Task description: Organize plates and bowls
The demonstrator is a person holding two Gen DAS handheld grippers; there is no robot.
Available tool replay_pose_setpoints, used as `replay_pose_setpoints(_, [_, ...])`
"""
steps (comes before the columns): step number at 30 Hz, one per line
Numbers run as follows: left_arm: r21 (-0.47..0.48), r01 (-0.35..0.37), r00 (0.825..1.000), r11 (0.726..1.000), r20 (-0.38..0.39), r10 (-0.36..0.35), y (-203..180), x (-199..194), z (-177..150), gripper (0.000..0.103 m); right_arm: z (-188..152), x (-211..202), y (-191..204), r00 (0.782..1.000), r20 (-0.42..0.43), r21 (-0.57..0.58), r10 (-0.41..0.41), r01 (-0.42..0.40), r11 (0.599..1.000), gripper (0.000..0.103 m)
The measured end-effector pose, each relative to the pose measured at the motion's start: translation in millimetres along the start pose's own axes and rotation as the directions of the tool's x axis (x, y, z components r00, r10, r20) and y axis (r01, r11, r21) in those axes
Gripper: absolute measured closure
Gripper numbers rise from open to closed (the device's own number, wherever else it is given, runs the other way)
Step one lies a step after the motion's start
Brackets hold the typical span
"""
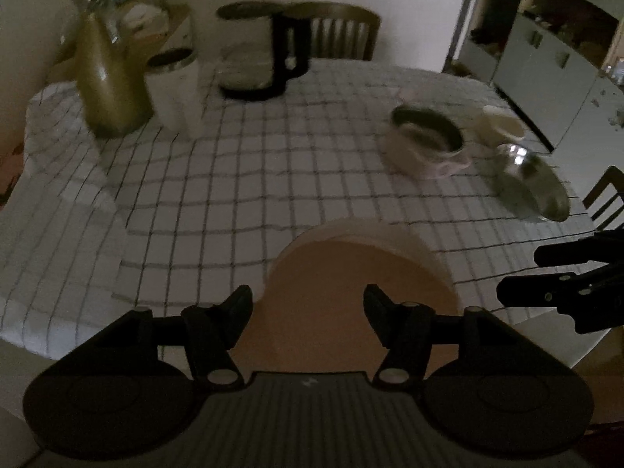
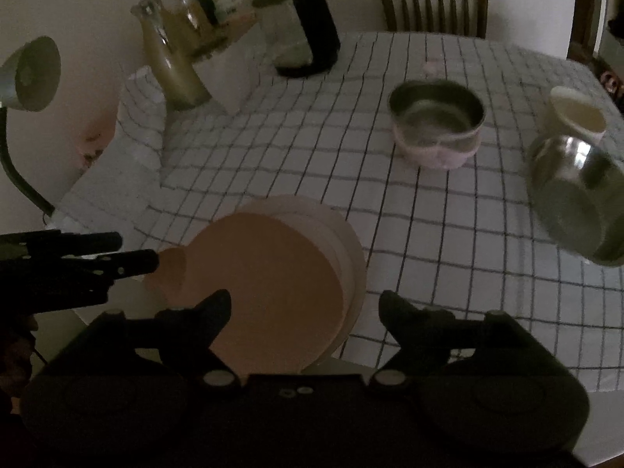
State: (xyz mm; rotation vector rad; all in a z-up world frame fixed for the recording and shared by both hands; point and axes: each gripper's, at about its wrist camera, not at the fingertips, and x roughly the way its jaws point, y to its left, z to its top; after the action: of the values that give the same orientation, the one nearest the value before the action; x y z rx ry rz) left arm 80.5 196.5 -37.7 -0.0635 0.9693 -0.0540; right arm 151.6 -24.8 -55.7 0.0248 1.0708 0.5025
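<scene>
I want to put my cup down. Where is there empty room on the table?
The checked cloth is bare in the middle, between the plate stack, the kettle and the pink bowl stack. It is crowded by the wall and around the steel bowl.

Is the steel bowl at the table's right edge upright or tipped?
Tipped. The steel bowl leans on its side, its shiny inside facing the cameras, beside the cream cup.

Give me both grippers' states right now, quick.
Left gripper: open, holding nothing, above the plate stack.
Right gripper: open, holding nothing, over the same stack.
</scene>
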Motion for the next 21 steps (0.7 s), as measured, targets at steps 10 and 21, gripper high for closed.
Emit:
replay_pose_setpoints(10, [0.071, 0.062, 0.99, 0.996, 0.119, -0.07, -65.1, -9.7, 26.2, 0.027, 0.3, -47.5, -36.9, 0.986, 0.156, 0.042, -0.058, 0.052, 0.998, 0.004])
replay_pose_setpoints(21, [0.097, 0.084, 0.977, 0.992, 0.188, -0.102, -163.9, 2.6, 52.3, 0.025, -3.0, -85.6, -121.6, 0.958, 0.25, 0.102, -0.143, 0.121, 0.987, 0.0])
